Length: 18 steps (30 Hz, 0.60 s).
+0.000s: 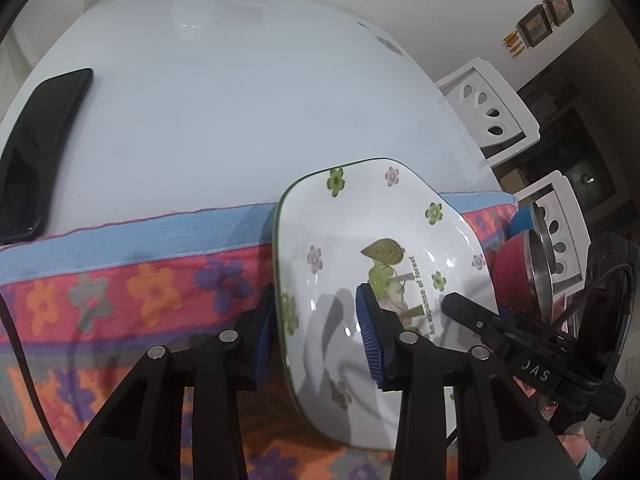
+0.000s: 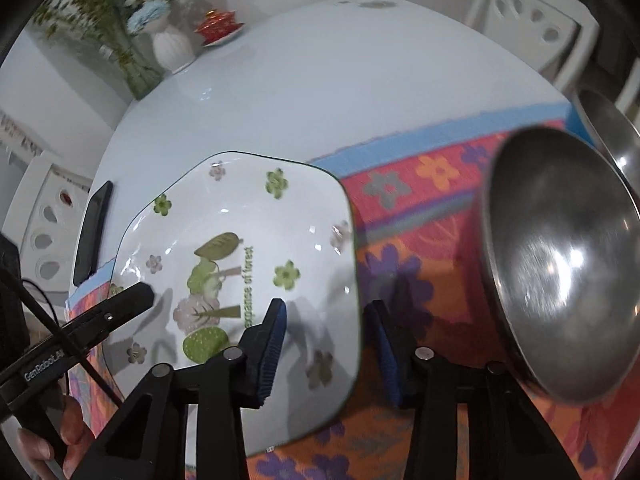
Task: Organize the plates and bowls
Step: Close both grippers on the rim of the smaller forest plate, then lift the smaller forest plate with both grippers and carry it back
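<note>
Both grippers straddle opposite rims of the plate (image 1: 372, 264) on the cloth (image 1: 120, 292); whether their jaws pinch it is unclear. The bowls (image 2: 560, 248) wait beside it; nothing looks stacked yet.

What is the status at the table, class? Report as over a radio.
Left gripper open, fingers astride flowered plate rim. Right gripper open, astride opposite rim. Steel bowl close beside right gripper.

walls: white, framed pictures (image 1: 546, 14) | furniture: glossy white table (image 1: 224, 112), white chairs (image 1: 492, 108)
</note>
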Each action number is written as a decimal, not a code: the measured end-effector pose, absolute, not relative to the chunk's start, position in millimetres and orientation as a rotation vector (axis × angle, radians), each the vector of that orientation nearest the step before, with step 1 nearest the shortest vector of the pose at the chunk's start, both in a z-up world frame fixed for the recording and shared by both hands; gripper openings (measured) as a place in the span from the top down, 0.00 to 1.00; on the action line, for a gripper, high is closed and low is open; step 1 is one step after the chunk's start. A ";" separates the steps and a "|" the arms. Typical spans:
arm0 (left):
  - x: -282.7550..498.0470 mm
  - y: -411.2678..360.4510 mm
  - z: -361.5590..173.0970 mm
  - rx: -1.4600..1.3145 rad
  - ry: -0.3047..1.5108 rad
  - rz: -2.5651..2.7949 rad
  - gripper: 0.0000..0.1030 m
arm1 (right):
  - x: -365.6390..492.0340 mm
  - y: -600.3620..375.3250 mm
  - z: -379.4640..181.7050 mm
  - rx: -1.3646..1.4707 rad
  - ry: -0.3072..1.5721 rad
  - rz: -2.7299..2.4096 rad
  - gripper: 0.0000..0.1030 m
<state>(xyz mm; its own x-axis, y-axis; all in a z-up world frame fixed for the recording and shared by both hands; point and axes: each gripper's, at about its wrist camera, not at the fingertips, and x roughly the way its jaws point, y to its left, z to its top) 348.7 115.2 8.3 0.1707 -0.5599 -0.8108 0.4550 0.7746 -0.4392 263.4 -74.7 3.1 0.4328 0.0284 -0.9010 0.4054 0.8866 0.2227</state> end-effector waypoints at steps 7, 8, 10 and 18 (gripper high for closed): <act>338.9 112.5 12.4 -0.023 1.158 -0.725 0.70 | 266.4 -68.2 3.9 0.367 1.097 -0.214 0.64; 337.9 112.0 13.9 -0.010 1.154 -0.726 0.70 | 265.3 -68.0 4.5 0.364 1.098 -0.207 0.64; 333.2 113.8 17.5 0.000 1.142 -0.728 0.70 | 260.0 -66.7 7.1 0.355 1.097 -0.194 0.64; 300.5 130.0 36.6 0.032 1.110 -0.728 0.70 | 233.3 -54.2 30.5 0.360 1.067 -0.107 0.64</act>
